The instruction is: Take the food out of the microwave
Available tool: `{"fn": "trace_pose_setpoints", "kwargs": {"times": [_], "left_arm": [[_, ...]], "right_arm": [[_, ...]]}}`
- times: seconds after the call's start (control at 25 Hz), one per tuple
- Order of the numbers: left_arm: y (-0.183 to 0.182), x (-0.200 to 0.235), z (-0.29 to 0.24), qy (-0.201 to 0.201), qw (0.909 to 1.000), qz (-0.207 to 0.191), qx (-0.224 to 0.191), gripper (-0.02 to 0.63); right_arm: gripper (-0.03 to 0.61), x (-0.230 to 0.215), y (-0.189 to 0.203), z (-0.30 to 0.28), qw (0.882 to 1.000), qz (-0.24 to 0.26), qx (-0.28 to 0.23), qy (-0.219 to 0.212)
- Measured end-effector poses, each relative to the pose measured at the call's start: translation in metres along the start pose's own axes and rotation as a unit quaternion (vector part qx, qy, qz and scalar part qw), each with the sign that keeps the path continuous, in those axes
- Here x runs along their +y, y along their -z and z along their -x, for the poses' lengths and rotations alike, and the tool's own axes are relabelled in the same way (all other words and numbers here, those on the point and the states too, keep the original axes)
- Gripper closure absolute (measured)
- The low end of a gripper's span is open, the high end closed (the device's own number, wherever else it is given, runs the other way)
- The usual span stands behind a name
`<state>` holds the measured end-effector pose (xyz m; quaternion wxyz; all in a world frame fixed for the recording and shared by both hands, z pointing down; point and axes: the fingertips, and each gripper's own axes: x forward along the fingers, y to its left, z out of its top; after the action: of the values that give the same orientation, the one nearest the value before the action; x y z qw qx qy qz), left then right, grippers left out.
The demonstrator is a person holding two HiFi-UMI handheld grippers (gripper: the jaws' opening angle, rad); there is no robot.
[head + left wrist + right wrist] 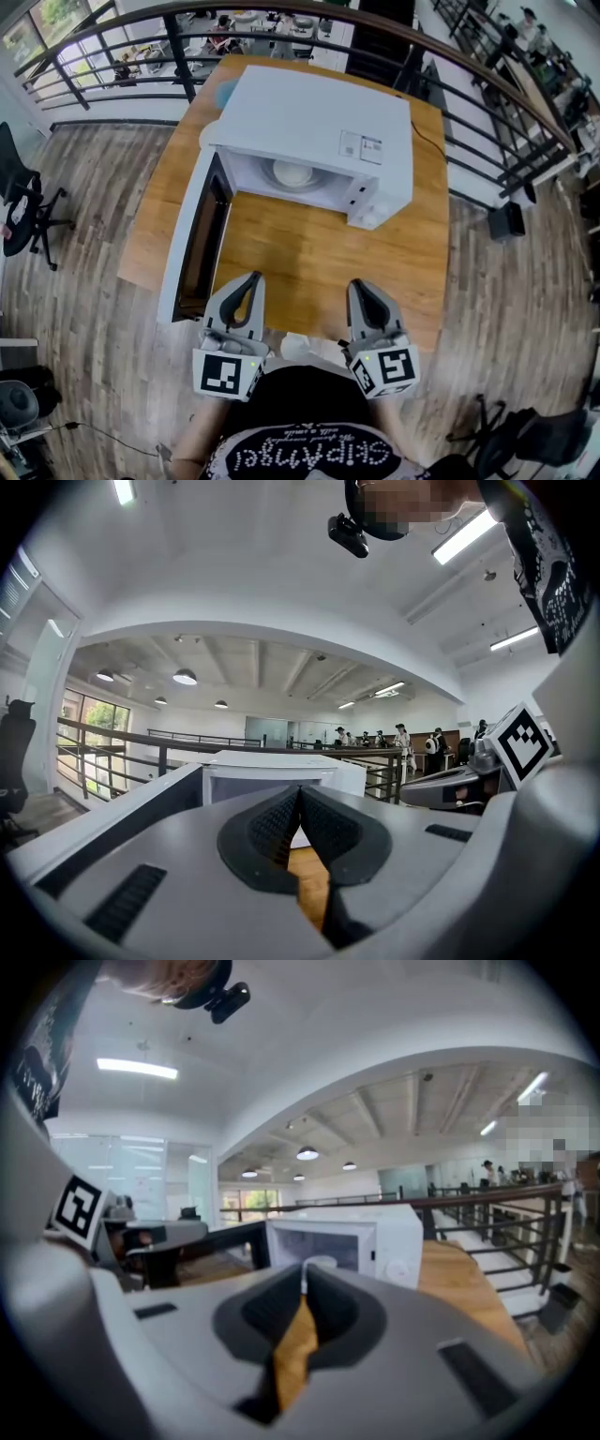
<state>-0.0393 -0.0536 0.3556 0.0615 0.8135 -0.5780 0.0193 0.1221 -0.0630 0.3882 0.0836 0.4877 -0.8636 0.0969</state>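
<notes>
A white microwave (309, 122) stands on the wooden table (309, 253), its door (192, 244) swung wide open to the left. Inside sits a white dish of food (292, 173), also seen as a pale rim (322, 1262) in the right gripper view. My left gripper (251, 279) and right gripper (360, 285) hover side by side over the table's near edge, both shut and empty, pointing at the microwave (272, 769). The left gripper (300, 791) has its pads touching. The right gripper (306, 1290) is likewise closed.
A dark metal railing (487, 103) curves round the table's far side and right. A blue plate (225, 92) and a white one (208, 134) lie behind the microwave at the left. Office chairs (23, 202) stand on the wood floor to the left.
</notes>
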Motion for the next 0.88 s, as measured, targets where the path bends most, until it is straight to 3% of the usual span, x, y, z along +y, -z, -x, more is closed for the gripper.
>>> {"fn": "trace_pose_setpoints", "kwargs": {"times": [0.36, 0.88], "left_arm": [[0.005, -0.003, -0.033, -0.022, 0.9997, 0.005, 0.003, 0.581], [0.004, -0.002, -0.045, 0.004, 0.9998, 0.012, 0.013, 0.581]], "right_arm": [[0.540, -0.024, 0.005, -0.021, 1.000, -0.004, 0.013, -0.028], [0.540, -0.020, 0.002, -0.028, 1.000, -0.020, 0.014, -0.011]]}}
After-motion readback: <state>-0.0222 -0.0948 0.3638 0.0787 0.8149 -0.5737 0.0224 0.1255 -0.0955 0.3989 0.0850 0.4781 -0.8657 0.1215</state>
